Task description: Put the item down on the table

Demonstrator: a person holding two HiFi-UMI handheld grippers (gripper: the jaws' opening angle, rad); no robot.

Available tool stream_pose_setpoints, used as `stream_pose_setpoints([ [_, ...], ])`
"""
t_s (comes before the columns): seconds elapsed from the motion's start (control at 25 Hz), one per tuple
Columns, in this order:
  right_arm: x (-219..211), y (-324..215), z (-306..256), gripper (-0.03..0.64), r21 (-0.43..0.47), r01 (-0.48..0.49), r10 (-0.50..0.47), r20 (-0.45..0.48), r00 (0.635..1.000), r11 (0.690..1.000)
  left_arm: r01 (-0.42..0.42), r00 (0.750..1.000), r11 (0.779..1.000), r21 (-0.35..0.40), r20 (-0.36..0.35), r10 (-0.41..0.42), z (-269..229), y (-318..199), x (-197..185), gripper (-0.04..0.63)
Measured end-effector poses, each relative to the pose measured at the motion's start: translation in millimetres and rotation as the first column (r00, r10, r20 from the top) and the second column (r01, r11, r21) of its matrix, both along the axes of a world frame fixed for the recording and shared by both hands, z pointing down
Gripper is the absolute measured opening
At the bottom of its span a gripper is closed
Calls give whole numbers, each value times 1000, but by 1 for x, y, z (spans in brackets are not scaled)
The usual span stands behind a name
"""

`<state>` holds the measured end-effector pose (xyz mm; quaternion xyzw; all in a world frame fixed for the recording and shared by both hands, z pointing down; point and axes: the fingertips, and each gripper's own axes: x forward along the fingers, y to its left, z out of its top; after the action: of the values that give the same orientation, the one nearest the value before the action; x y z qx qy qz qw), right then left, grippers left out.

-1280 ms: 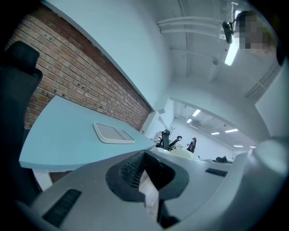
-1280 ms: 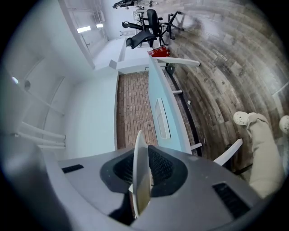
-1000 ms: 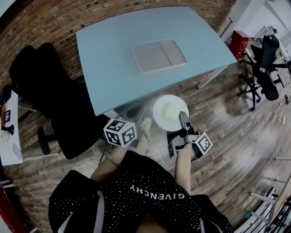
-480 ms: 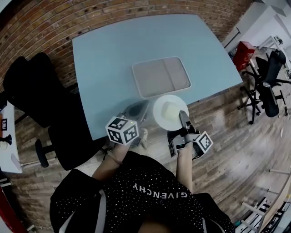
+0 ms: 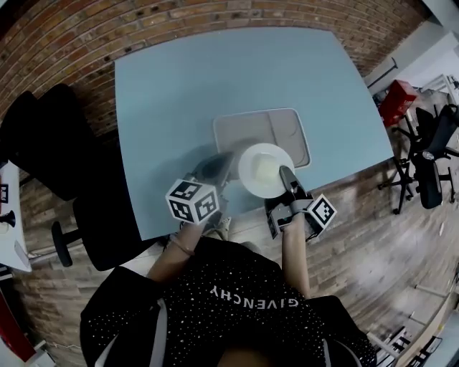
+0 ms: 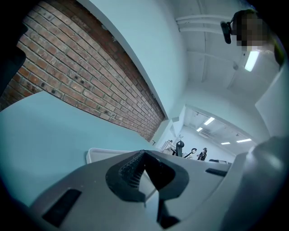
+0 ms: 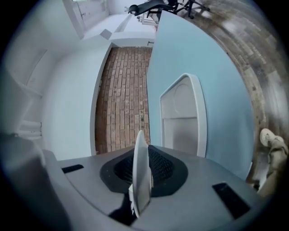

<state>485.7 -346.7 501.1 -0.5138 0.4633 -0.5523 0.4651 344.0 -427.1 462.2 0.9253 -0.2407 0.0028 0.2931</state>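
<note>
A white round plate [image 5: 265,170] hangs over the near edge of the light blue table [image 5: 179,93], overlapping the near rim of a grey two-part tray [image 5: 287,129]. My right gripper [image 5: 285,174] is shut on the plate's near rim; in the right gripper view the plate [image 7: 141,173] shows edge-on between the dark pads. My left gripper [image 5: 215,168] is held over the table's near edge, left of the plate. In the left gripper view its jaws [image 6: 144,173] meet at the tips with nothing between them.
A black office chair [image 5: 50,150] stands left of the table. More black chairs [image 5: 430,150] and a red box [image 5: 399,100] are at the right on the wood floor. A brick wall [image 5: 143,21] runs behind the table. A white desk corner [image 5: 11,222] shows far left.
The table has come nearer in the head view. Both grippers have moved forward; the plate went from above the floor to over the table's near edge and the tray.
</note>
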Motion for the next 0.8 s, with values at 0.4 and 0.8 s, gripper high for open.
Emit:
stream_pose_setpoints([
  [0.4,25,-81,30,46,-82,144,-149,-59,987,986,95,994,995,-23,47,-94,22,-34,7,11],
  [0.8,3,-149,67,46,-139,311,-326,-100,940,940,159,980,987,16,119,-160,45,-69,20,11],
])
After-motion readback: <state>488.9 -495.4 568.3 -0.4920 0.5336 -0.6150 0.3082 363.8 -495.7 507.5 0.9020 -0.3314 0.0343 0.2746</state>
